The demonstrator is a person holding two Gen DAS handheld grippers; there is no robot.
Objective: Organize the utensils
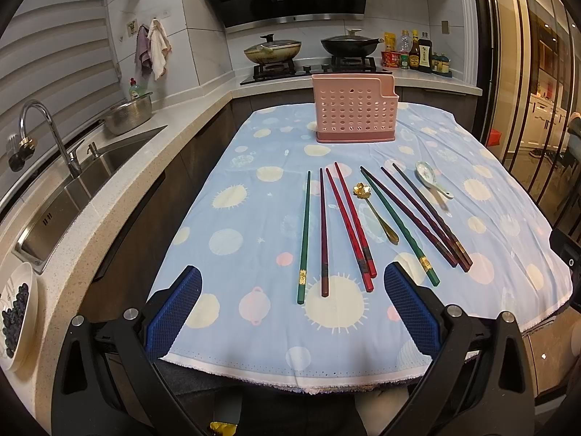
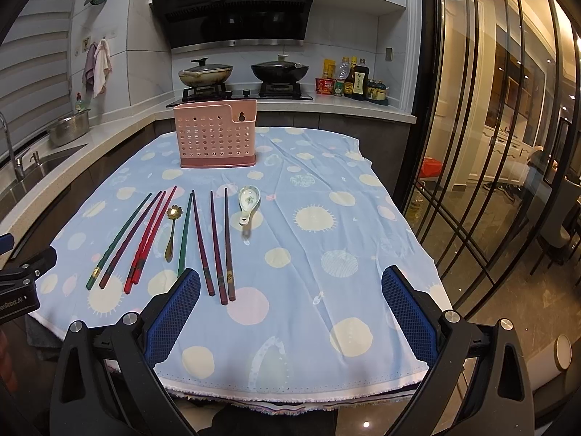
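Chopsticks [image 1: 366, 229]: eight, loose, fanned mid-frame on the blue tablecloth [image 1: 254, 334].
Spoons: gold flower spoon [image 1: 377, 214] among them; ceramic spoon [image 1: 432, 178] at right.
Pink perforated holder [image 1: 354, 109]: upright, upper centre, well apart.
Left gripper [image 1: 292, 312]: wide open, empty, above near edge.
Right gripper [image 2: 290, 316]: wide open, empty.
Risk: thin sticks lie close together, so a pinch could catch two or roll one.
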